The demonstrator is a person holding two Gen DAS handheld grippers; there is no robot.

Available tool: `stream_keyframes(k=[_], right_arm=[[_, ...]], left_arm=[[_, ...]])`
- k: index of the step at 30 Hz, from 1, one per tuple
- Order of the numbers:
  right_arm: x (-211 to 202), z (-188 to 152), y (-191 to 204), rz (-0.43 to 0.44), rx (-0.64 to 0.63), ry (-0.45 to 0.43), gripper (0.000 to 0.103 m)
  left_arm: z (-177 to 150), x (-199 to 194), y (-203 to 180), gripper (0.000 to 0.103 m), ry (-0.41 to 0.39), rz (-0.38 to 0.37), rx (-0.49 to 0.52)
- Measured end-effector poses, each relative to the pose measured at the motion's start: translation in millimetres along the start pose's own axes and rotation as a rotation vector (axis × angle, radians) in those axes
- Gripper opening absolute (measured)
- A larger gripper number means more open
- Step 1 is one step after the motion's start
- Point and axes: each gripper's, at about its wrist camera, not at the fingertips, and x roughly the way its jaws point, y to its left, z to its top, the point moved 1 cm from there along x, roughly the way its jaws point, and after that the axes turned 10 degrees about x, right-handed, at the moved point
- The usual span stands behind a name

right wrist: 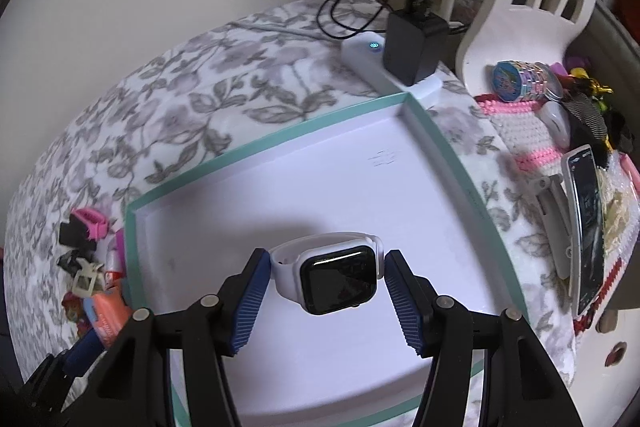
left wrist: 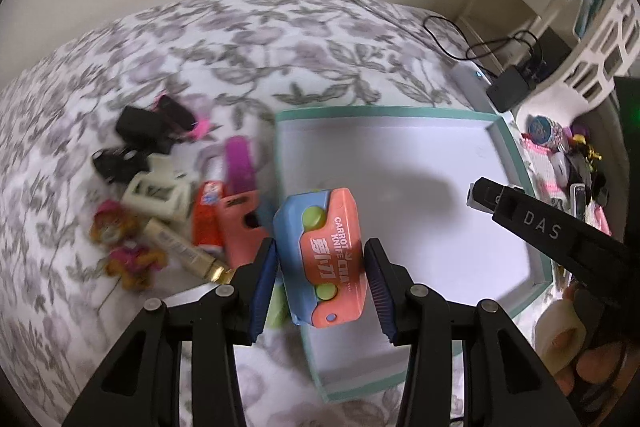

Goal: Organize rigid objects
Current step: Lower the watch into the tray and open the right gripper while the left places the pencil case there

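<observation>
My left gripper [left wrist: 320, 267] is shut on an orange and blue toy carrot knife [left wrist: 320, 259], held in the air over the left edge of a white box lid with a teal rim [left wrist: 384, 111]. Over the inside of that lid [right wrist: 256, 147], my right gripper [right wrist: 326, 279] is shut on a white smartwatch [right wrist: 332, 277], its pads pressing the strap at both sides. The right gripper's black body [left wrist: 560, 231] shows at the right of the left wrist view. A pile of small objects [left wrist: 168, 195] lies left of the lid on the floral cloth.
The pile holds a pink case [left wrist: 240, 227], a purple strip [left wrist: 239, 165], a cream clip [left wrist: 158, 193], black clips [left wrist: 140, 131] and a gold tube [left wrist: 188, 251]. A black charger [right wrist: 414, 39] on a white power strip sits behind the lid. A phone [right wrist: 586, 227] and trinkets lie right.
</observation>
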Motion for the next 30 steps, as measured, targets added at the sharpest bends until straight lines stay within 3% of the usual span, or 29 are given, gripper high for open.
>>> stream_keyframes(k=[14,24,26,30], right_arm=[[31.8,0.8,-9.7,-0.059,0.004,0.06,0.064],[27.5,2.1,-9.6,-0.038,0.013,0.076,0.069],[22.0,3.0,-7.7,-0.032,0.007,0.061,0.075],[5.8,5.0,-2.4,-0.019,-0.009,0.014,0.076]], left_arm=[[-3.3,51.7,-15.1,0.046,0.095,0.008,0.057],[0.8,46.7,-15.8,0.045,0.086,0.008,0.06],[2.9,42.5,-15.8,0.047,0.08,-0.001,0.057],[6.0,31.0,-13.8,0.052,0.065,-0.009,0.046]])
